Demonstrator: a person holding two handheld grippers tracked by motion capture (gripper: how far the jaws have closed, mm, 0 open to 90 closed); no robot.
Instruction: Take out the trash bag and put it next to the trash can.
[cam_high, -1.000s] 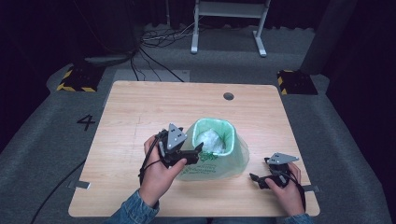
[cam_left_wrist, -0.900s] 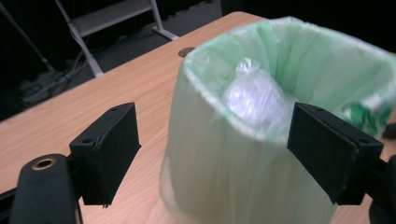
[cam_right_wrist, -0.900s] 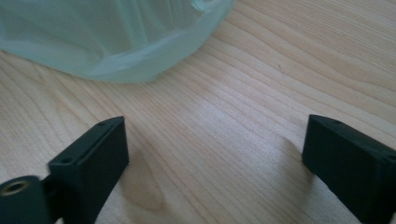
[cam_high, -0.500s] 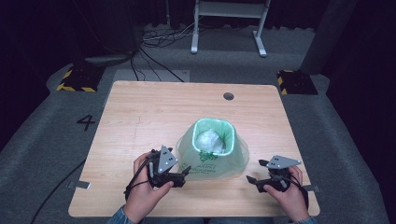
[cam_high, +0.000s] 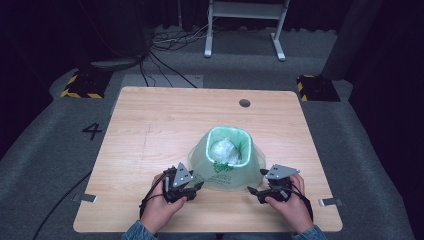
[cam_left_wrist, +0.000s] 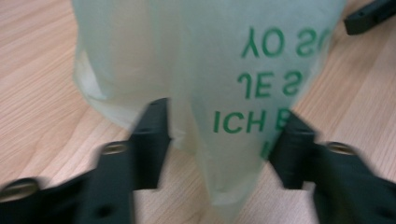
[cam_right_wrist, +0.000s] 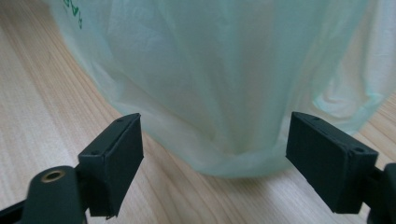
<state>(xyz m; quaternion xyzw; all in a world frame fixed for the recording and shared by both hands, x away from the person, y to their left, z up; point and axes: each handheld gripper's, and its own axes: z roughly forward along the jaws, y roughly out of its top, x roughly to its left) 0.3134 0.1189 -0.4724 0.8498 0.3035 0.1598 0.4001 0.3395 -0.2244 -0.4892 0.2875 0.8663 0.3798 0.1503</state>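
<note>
The pale green bin liner (cam_high: 227, 165) sits mid-table, draped over a small bin you can't actually see, with something crumpled and white (cam_high: 225, 150) inside. The left gripper (cam_high: 192, 189) has just been closing, its jaws half-wide around a fold of the hem; blur hides whether the pads touch. The right gripper (cam_high: 256, 192) has been narrowing too, jaws apart with the hem between them, untouched.

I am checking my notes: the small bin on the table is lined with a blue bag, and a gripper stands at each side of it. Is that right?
Not quite. The bag lining the bin is pale green with green print, as the high view shows. The left gripper and the right gripper do stand at its sides on the table.
</note>
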